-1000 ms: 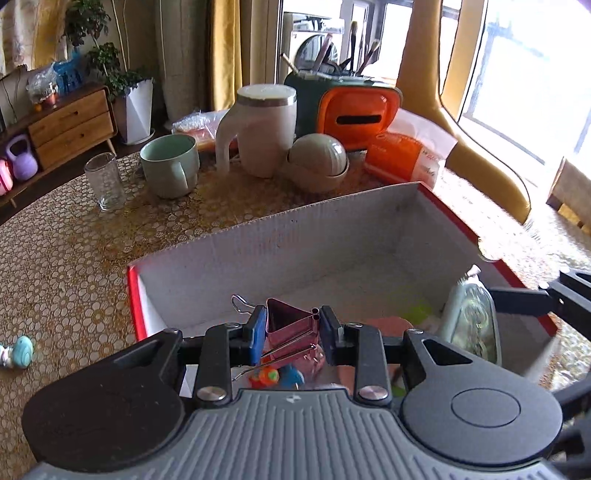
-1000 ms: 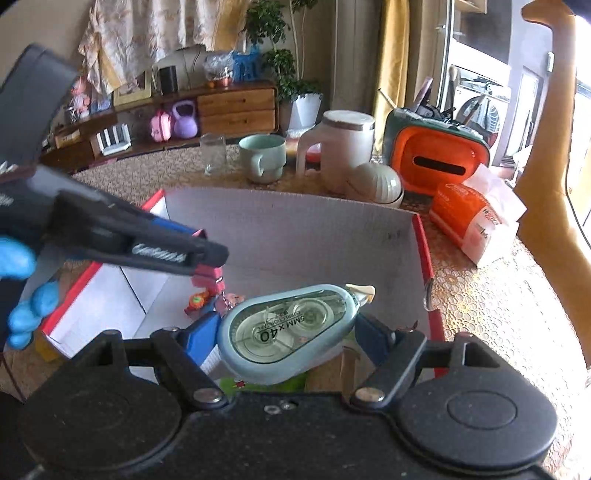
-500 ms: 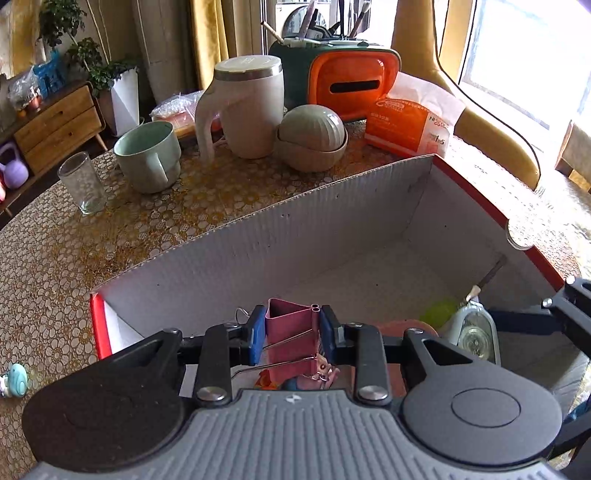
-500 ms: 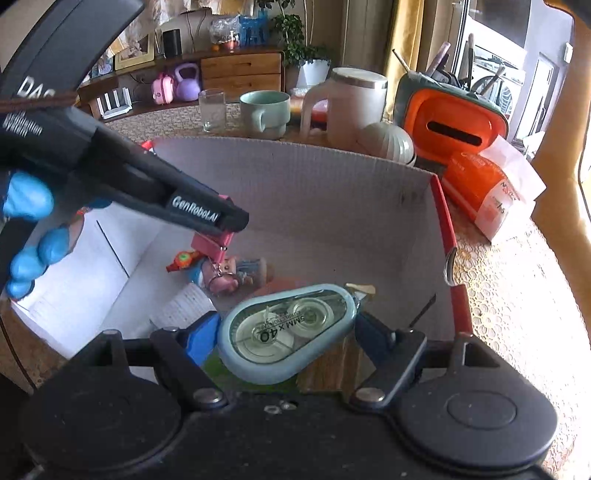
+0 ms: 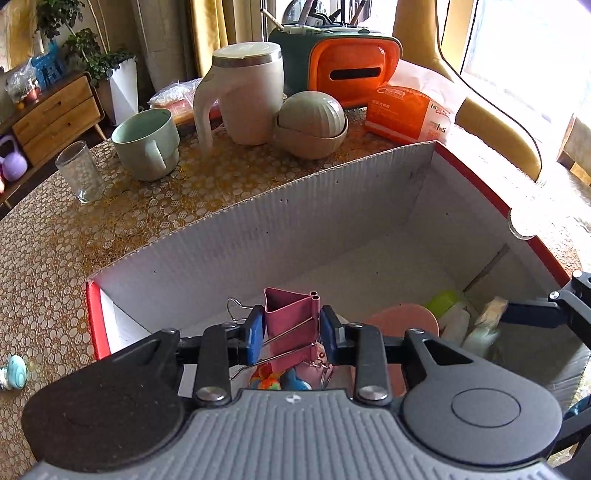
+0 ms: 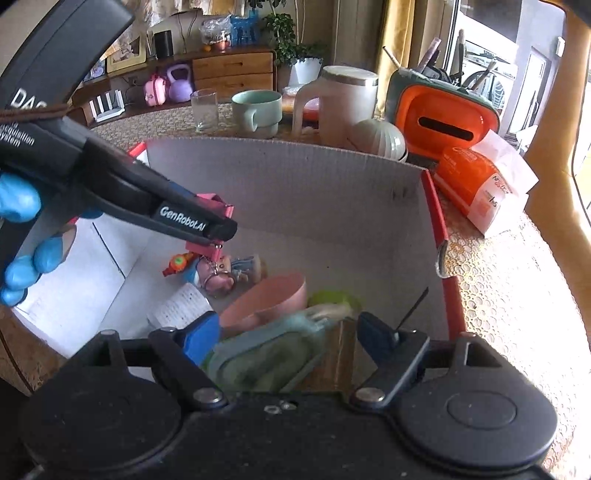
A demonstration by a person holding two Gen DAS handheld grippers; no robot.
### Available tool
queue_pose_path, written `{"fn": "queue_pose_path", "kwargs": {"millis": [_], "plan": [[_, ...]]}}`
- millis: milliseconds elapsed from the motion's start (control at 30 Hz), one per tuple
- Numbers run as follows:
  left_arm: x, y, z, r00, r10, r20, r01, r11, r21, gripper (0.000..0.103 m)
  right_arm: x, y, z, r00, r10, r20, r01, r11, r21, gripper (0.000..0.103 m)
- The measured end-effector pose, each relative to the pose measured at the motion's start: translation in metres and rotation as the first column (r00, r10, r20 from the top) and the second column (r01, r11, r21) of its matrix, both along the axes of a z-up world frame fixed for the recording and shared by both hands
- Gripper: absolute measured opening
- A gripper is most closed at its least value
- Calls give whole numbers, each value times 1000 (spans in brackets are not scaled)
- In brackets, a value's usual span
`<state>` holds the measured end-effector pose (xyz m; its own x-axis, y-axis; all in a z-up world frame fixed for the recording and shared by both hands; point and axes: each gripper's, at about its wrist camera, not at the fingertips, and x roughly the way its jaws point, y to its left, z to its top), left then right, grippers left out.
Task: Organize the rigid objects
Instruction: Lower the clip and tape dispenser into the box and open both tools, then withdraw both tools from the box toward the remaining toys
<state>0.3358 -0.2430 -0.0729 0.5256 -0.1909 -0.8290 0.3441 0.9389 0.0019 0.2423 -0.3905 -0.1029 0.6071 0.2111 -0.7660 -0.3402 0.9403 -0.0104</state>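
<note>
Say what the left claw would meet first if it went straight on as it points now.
Probably the box's far white wall: the left claw, shut on the pink binder clip, points across the open box, though depth is uncertain.

A lived-in home, living and dining room.

Mugs [image 5: 146, 144], a glass [image 5: 79, 171] and a tissue box [image 5: 354, 68] are crowding the patterned worktop [image 5: 48, 236], while a wooden sideboard [image 6: 232, 70], a potted plant [image 5: 110, 74], yellow curtains [image 5: 210, 33] and a kettlebell [image 6: 180, 83] are sitting behind.

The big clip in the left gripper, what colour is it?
The binder clip is dusty pink with silver wire handles, clearest in the left wrist view.
</note>
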Motion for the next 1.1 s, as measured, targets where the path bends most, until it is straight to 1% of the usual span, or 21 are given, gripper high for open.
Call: {"fn": "queue_pose_path", "kwargs": {"millis": [33, 67, 100, 133, 433, 633, 800, 900, 1033, 1100], "plan": [[-1, 1, 1, 1000, 3, 2, -3, 1000, -5, 42, -1, -1, 1, 1000, -3, 4, 3, 1000, 0, 83], [-2, 3, 3, 1000, 5, 7, -5, 1000, -11, 56, -1, -1, 3, 1000, -6, 5, 6, 1000, 1, 83], [-5, 5, 5, 1000, 8, 19, -7, 1000, -23, 68, -2, -2, 4, 1000, -10, 6, 10, 1000, 4, 84], [-8, 6, 8, 999, 10, 33, -9, 999, -35, 69, -3, -3, 5, 1000, -15, 7, 15, 1000, 6, 84], [-29, 22, 26, 997, 4, 73, 1, 997, -78, 70, -16, -2, 25, 998, -35, 45, 33, 998, 46, 84], [-53, 36, 43, 993, 3, 116, 9, 995, -102, 70, -28, 6, 42, 996, -45, 80, 38, 995, 88, 85], [-72, 52, 59, 988, 1, 153, 19, 991, -132, 70, -39, 17, 56, 993, -48, 110, 34, 992, 123, 88], [-83, 66, 68, 985, 14, 170, 13, 987, -160, 70, -45, 27, 63, 991, -38, 129, 19, 989, 147, 89], [-97, 88, 77, 980, 40, 194, -5, 984, -178, 70, -51, 42, 69, 988, -29, 149, 2, 985, 175, 89], [-105, 102, 81, 977, 58, 204, -18, 981, -192, 72, -54, 51, 72, 986, -29, 163, -2, 983, 184, 89]]}}
